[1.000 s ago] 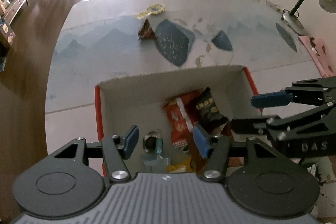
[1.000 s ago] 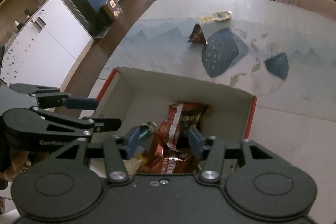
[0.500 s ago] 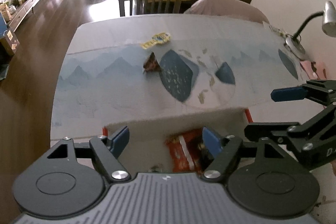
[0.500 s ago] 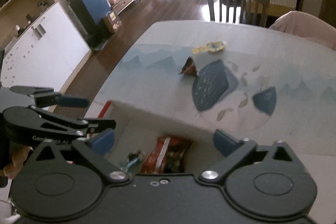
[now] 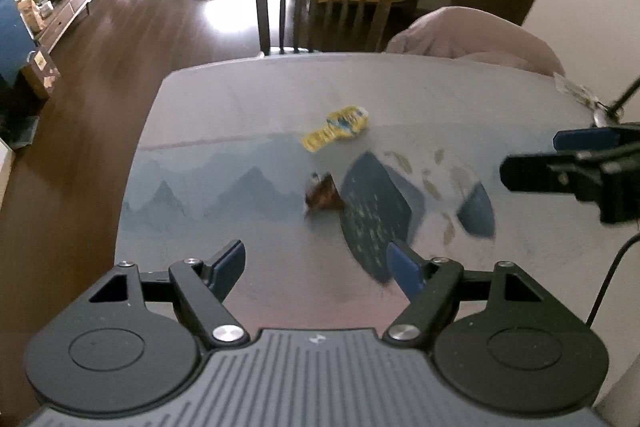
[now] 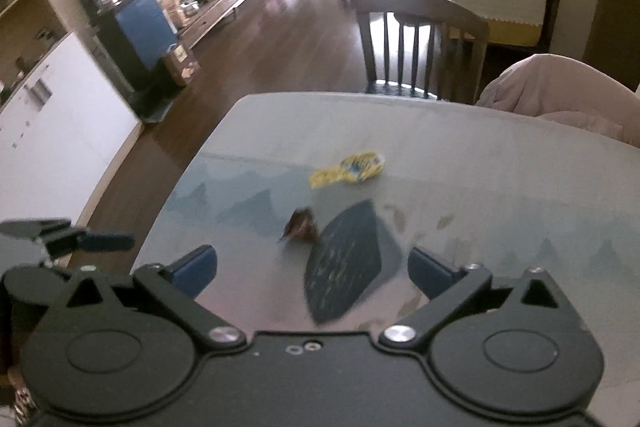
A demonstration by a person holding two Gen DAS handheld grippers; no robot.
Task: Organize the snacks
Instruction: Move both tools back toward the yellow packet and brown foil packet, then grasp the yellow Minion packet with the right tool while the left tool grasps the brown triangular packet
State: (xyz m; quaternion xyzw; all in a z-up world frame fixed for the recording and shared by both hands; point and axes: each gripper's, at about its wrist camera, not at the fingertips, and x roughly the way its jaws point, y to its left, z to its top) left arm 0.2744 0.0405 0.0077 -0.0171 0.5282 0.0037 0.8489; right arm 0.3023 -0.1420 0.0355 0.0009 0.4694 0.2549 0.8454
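Yellow snack packet (image 5: 335,128) lying diagonally, flat tail toward near-left, left tool (image 5: 316,263) and right tool (image 6: 313,267) spread, empty

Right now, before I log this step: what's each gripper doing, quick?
Left gripper: open, holding nothing, above the tablecloth.
Right gripper: open wide, holding nothing.

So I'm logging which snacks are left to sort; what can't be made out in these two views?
- Brown snack packet: motion-blurred in both wrist views, so label and type are unreadable.
- Yellow snack packet: too small and soft in both views to read its print.
- Right gripper: cut off by the left wrist view's right edge.
- Left gripper: cut off at the right wrist view's left edge.
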